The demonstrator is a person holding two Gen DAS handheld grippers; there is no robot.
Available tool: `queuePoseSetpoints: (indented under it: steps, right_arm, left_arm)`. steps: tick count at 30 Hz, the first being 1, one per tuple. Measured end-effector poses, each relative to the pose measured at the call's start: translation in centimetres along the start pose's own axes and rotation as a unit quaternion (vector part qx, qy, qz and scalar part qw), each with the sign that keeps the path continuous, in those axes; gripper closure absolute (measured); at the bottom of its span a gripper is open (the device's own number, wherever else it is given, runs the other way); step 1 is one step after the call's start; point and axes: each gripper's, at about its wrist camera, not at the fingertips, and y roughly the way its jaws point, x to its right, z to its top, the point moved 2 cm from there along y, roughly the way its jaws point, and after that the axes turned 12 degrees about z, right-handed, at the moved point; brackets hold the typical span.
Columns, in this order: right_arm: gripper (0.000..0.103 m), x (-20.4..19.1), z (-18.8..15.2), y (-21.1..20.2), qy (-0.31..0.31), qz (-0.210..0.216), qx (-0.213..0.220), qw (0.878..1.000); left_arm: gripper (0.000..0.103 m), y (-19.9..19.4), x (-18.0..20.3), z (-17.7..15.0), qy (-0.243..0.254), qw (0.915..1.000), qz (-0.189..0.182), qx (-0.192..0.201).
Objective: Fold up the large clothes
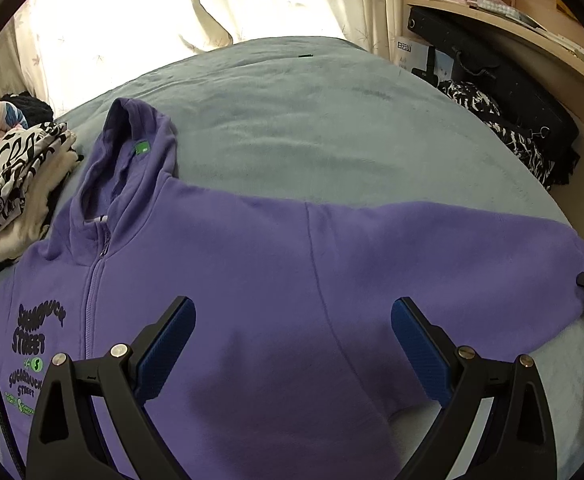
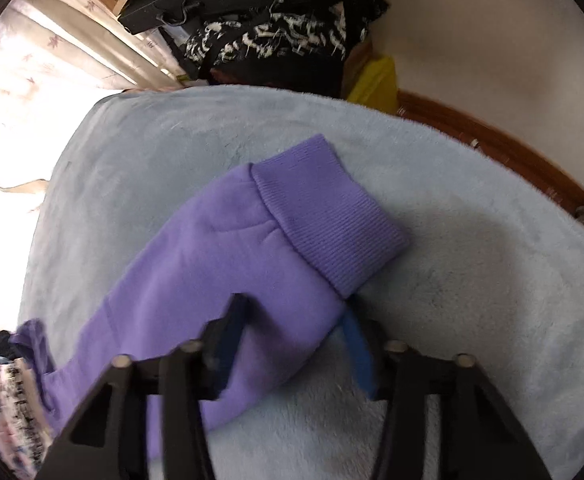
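Note:
A purple zip hoodie (image 1: 252, 272) lies face up on the grey-blue blanket (image 1: 311, 128), with its hood (image 1: 132, 152) at the upper left and dark lettering on its chest at the lower left. One sleeve (image 1: 451, 248) stretches out to the right. My left gripper (image 1: 292, 320) hovers open over the hoodie's body near the shoulder seam, with nothing between its fingers. In the right wrist view the same sleeve (image 2: 196, 280) runs between the fingers of my right gripper (image 2: 292, 328), which pinch it just behind the ribbed cuff (image 2: 323, 216).
A stack of folded patterned clothes (image 1: 16, 188) sits at the blanket's left edge. At the right stand a black case (image 1: 491, 80), a black-and-white garment (image 1: 503, 128) and a wooden shelf (image 1: 491, 12). The wooden bed frame (image 2: 491, 140) borders the blanket (image 2: 471, 320).

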Motion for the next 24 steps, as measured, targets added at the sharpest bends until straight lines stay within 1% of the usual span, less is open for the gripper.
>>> queuePoseSetpoints:
  steps: [1,2,4,6,7,8,10,11,12,14,16,18,19,20,21,23,24]
  right_arm:
    - [0.081,-0.8,-0.2,-0.6,-0.008,0.006,0.008,1.000]
    - [0.082,-1.9,-0.5,-1.4,-0.020,0.016,0.019,0.999]
    - [0.082,-4.4,-1.3,-3.0,-0.050,0.049,0.029,0.997]
    - [0.083,-8.9,-3.4,-5.3,-0.105,0.095,0.032,0.989]
    - [0.083,-11.5,-4.9,-6.3,-0.134,0.126,0.027,0.983]
    - [0.083,-13.3,-6.0,-6.9,-0.155,0.145,0.022,0.977]
    - [0.083,-18.2,-10.1,-8.0,-0.217,0.185,0.001,0.958]
    - [0.082,-19.7,-11.8,-8.1,-0.238,0.193,-0.007,0.952]
    - [0.082,-21.6,-14.2,-8.0,-0.267,0.202,-0.019,0.942]
    - [0.082,-23.8,-18.7,-6.9,-0.314,0.199,-0.044,0.927]
    - [0.080,-24.9,-23.2,-4.7,-0.358,0.168,-0.073,0.916]
    - [0.074,-24.9,-26.2,-2.4,-0.380,0.137,-0.102,0.909]
    - [0.069,-24.6,-27.7,-1.5,-0.384,0.127,-0.114,0.908]
    - [0.067,-24.2,-29.2,-0.8,-0.382,0.120,-0.130,0.907]
    - [0.066,-23.8,-30.0,-0.6,-0.378,0.119,-0.136,0.908]
    - [0.056,-23.1,-30.9,-1.2,-0.383,0.113,-0.121,0.909]
    - [0.053,-22.9,-31.2,-1.8,-0.384,0.112,-0.114,0.909]
  left_arm:
    - [0.005,-0.2,-0.4,0.0,0.000,1.0000,0.000,-0.001]
    - [0.005,-0.4,-1.0,-0.1,-0.003,1.0000,0.001,-0.001]
    - [0.005,-0.9,-2.2,-0.3,-0.010,0.9999,0.000,0.001]
    - [0.005,-1.5,-4.0,-0.6,-0.020,0.9998,-0.001,0.000]
    - [0.005,-1.8,-5.1,-0.9,-0.026,0.9997,-0.002,-0.002]
    - [0.005,-2.0,-5.8,-1.1,-0.029,0.9996,-0.003,-0.003]
    - [0.005,-2.4,-7.9,-2.0,-0.042,0.9990,-0.006,-0.009]
    - [0.005,-2.6,-9.0,-2.5,-0.048,0.9987,-0.009,-0.014]
    - [0.005,-2.7,-10.2,-3.1,-0.056,0.9982,-0.015,-0.019]
    - [0.005,-2.7,-12.3,-4.2,-0.067,0.9970,-0.025,-0.029]
    - [0.005,-2.5,-14.3,-5.5,-0.077,0.9954,-0.043,-0.039]
    - [0.005,-1.9,-15.7,-6.8,-0.084,0.9933,-0.059,-0.053]
    - [0.005,-1.5,-16.2,-7.3,-0.086,0.9922,-0.066,-0.061]
    - [0.005,-1.1,-16.6,-7.8,-0.090,0.9906,-0.074,-0.072]
    - [0.005,-0.5,-16.9,-8.4,-0.097,0.9878,-0.087,-0.086]
    - [0.005,0.3,-17.3,-9.2,-0.114,0.9796,-0.122,-0.112]
    - [0.005,0.7,-17.3,-9.5,-0.125,0.9736,-0.144,-0.125]
